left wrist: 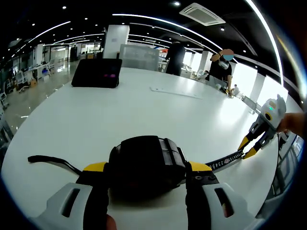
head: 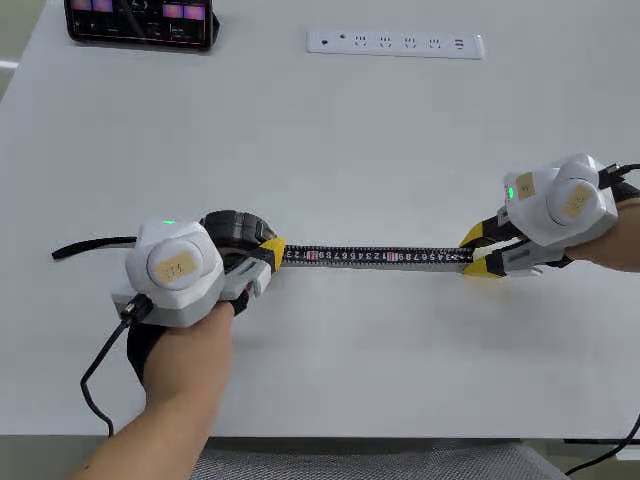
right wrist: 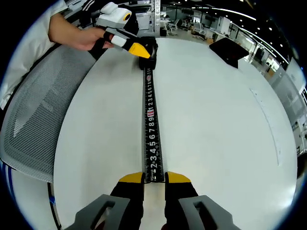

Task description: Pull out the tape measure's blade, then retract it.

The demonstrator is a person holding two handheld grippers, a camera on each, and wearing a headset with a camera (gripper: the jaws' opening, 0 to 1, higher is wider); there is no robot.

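Lying beyond tape (head: 345, 256) — tablet (head: 140, 22), power strip (head: 395, 43)

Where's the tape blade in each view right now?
Head view: blade runs across the middle, left to right.
Left gripper view: blade at lower right, slanting up from the case.
Right gripper view: blade runs up the centre from the jaws.
Shared landmark: the black case.

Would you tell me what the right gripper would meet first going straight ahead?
Following the blade it holds, the right gripper would probably reach the case in the left gripper.
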